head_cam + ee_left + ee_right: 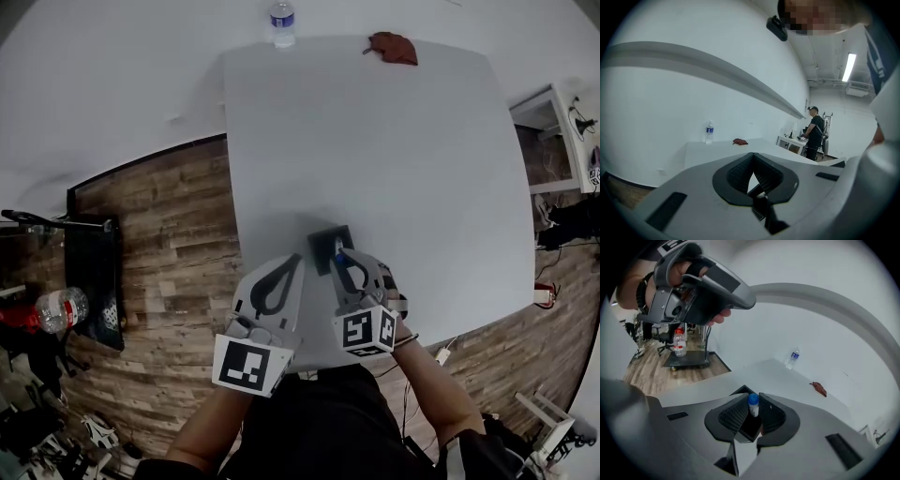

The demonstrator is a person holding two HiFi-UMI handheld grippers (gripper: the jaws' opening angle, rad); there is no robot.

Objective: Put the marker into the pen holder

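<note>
**Marker at the mouth of the pen holder**

My right gripper (753, 401) is pinching the blue-capped marker (753, 406) upright. Its lower end is entering the black pen holder (749, 426), on the near part of the white table (394, 141). My left gripper (753, 158) is hovering just left, jaws together, holding nothing.

The table (375, 141) has a smooth, matt white top, much like laminate. Round it the floor (159, 244) is brown wood plank, grain showing, with a dull sheen. At twelve o'clock on the table stands a water bottle (282, 22) of clear plastic. At one o'clock lies a crumpled rust-red cloth (392, 47), soft and matt. The left gripper (296, 261) and the right gripper (340, 256) are both matt grey plastic shells. Their pads (732, 416) are black and finely ribbed, like rubber. The marker (753, 405) looks like white plastic with a smooth blue cap. The pen holder (322, 249) is matt black.
</note>
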